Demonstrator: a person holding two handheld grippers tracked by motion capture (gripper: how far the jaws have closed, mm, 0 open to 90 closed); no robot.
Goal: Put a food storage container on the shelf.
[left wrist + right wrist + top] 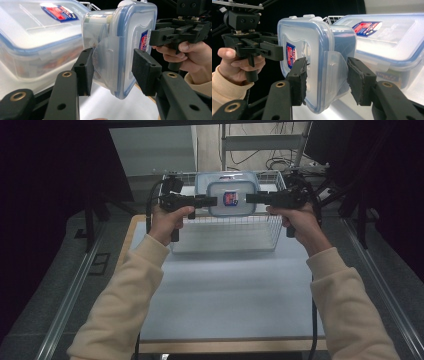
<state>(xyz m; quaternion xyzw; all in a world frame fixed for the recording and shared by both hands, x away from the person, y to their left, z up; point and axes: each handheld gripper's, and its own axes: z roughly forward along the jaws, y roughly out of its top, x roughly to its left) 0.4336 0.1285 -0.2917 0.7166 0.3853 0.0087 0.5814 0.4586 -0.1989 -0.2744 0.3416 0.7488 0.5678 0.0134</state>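
Above the white wire basket at the twelve o'clock end of the pale blue table top, you are holding a small clear plastic food box with a blue-sealed snap lid between both tools. Your left gripper is clamping its nine o'clock end and your right gripper its three o'clock end, each set of jaws half closed across the lid and body with the locking flap between the pads. From the left gripper view the box is sitting upright on edge between the pads, and the right gripper view is showing the same on the other end. You are probably dealing with a light, stiff, slick shell, so it may be slipping if you relax; keep pinching over the rim, where lid and wall stack up. A larger clear lidded box is lying just beyond at about ten o'clock.
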